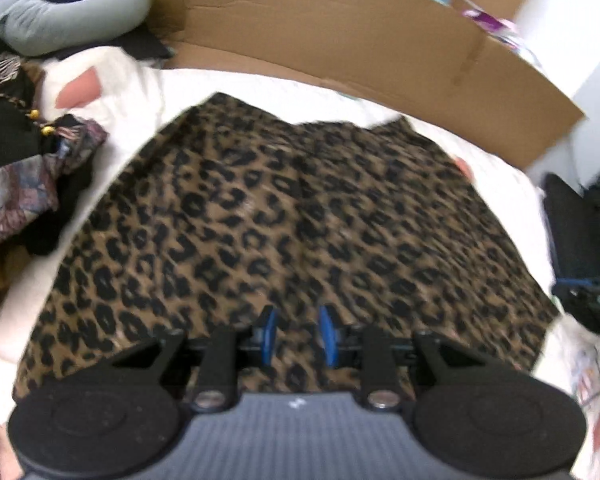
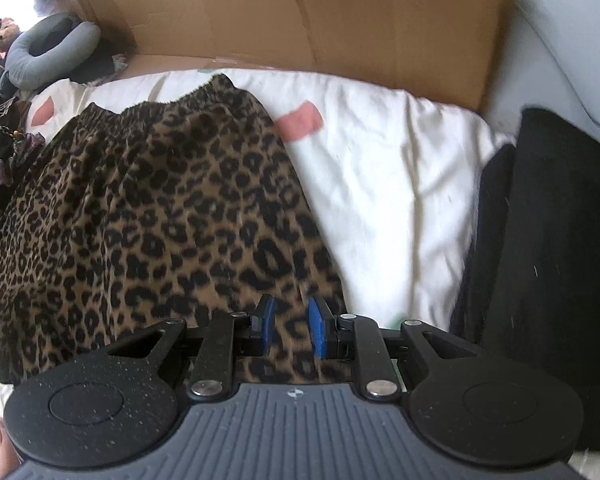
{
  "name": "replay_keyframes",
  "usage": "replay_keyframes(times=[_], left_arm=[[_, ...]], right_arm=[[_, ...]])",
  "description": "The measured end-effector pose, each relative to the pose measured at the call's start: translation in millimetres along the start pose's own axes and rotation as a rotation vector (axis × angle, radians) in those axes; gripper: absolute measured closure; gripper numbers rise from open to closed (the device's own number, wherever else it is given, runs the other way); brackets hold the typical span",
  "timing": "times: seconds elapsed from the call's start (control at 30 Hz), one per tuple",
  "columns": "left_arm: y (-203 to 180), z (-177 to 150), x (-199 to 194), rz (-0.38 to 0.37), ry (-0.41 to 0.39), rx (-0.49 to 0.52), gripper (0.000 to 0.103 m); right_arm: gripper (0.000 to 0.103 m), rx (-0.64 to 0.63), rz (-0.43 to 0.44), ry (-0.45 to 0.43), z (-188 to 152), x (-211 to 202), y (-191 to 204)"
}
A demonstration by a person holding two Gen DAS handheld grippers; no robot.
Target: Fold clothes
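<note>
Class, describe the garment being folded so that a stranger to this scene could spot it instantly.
Start at the white bedding in front of the cardboard sheet. The leopard-print skirt lies spread across it. Only this piece has black spots on brown and a gathered elastic waistband.

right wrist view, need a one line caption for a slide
Right gripper, jaws apart, above the near edge of a brown-and-black leopard-print skirt spread on white bedding.

Matt leopard-print cloth skirt (image 1: 292, 216) on rumpled white bedding (image 2: 380, 168)
</note>
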State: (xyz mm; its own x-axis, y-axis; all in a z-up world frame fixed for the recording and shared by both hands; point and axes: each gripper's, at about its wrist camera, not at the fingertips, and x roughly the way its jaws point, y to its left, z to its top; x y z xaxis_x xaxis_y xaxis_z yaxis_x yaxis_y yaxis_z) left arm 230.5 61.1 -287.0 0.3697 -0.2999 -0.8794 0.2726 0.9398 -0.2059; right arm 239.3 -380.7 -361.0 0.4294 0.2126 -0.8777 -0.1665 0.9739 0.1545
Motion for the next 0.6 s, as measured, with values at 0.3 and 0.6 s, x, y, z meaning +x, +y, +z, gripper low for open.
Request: replay_keyframes(times=[0.3,0.6], left_arm=[[-25.8,-40.5,-23.4,-0.053,0.060,0.052,0.077],[-51.3,-68.3,-8.0,-0.101,0.189,0.108,0.074]], right_arm=[[0.074,0.057,-0.016,-0.011,-33.4,-29.2,-3.9],[0.070,0.097,-0.023,-0.017,-48.4,-29.7,-5.0]])
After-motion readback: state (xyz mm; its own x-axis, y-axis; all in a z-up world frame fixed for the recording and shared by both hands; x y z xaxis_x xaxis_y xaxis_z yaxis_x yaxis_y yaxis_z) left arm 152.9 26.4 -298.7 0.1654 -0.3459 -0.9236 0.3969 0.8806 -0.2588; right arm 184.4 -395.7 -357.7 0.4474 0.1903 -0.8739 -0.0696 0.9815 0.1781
